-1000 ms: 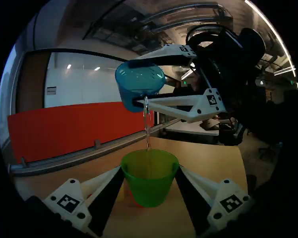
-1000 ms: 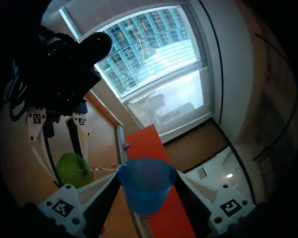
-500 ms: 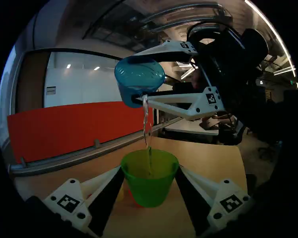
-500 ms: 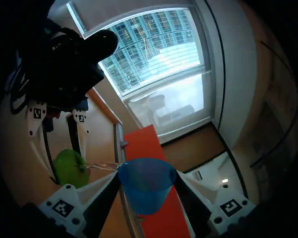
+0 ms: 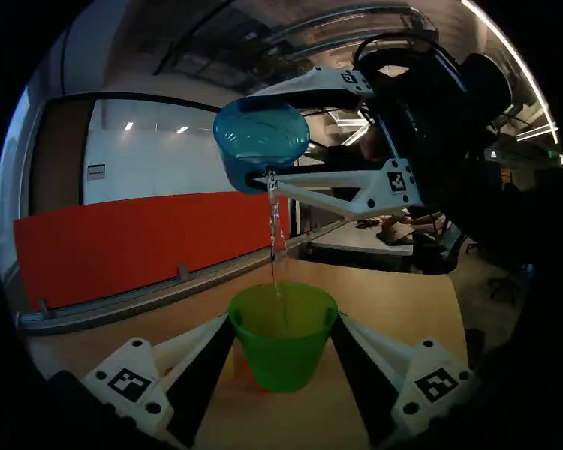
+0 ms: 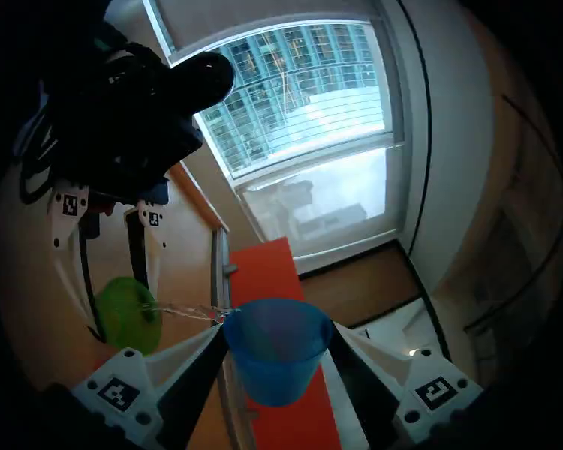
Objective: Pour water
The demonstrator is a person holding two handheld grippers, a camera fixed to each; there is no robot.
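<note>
Mostly a spill risk: the water stream (image 5: 272, 232) is thin and enters the green cup (image 5: 283, 345) close to its far rim. More tilt or a sideways drift of the blue cup (image 5: 260, 146) would wet the table (image 5: 401, 300). Right gripper (image 6: 278, 337) clamps the blue cup, rolled over, raised above. Left gripper (image 5: 283, 324) is low and level, fingers pressed on the upright green cup. Can't tell if it's resting on the table.

A red and yellow thing (image 5: 244, 373) under the green cup (image 5: 283, 337) is mostly hidden by it. The dark shape (image 5: 450, 127) behind the blue cup (image 5: 260, 146) is too dim to make out. Water levels in both cups cannot be told
</note>
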